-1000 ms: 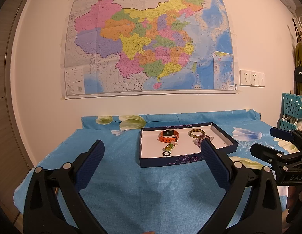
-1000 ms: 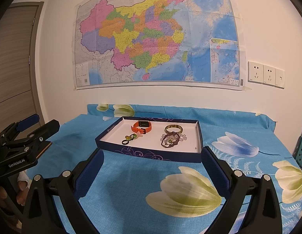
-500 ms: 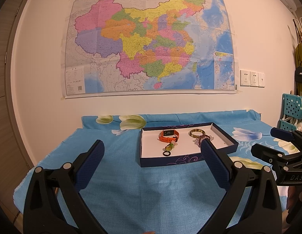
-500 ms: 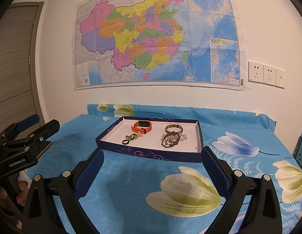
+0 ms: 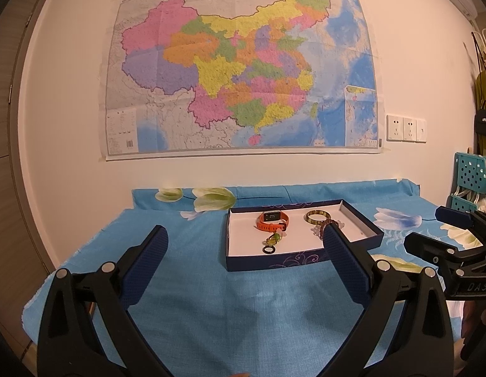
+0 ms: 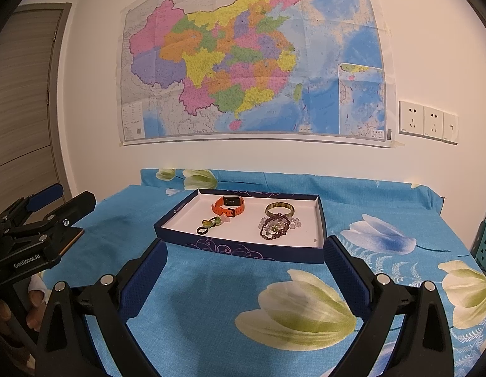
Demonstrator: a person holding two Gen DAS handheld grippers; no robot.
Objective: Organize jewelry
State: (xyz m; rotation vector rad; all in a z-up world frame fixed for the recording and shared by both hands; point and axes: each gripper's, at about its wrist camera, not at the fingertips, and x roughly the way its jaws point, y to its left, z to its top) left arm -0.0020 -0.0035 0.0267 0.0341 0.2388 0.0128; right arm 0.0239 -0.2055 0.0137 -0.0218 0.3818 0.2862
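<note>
Floral blue cloth [image 6: 211,298]; shallow rectangular tray [image 6: 240,253], beaded bracelet [image 6: 274,226] probably glass; both tongs [image 5: 244,251] [image 6: 244,264] wide, empty.

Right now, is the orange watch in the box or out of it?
In. The orange watch lies on the white floor of the open box, near its far wall.

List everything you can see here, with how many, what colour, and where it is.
box tray: one, navy with white floor, mid-table
watch: one, orange, tray's far left
bangle: one, olive-gold, tray's far right
beaded bracelets: a pile, dark purple and clear, in front of the bangle
rings: small cluster, black and green, tray's near left
tablecloth: one, blue floral, over the table
map: one, multicoloured, wall
sockets: three, white, wall
left gripper: black, jaws open
right gripper: black, jaws open
</note>
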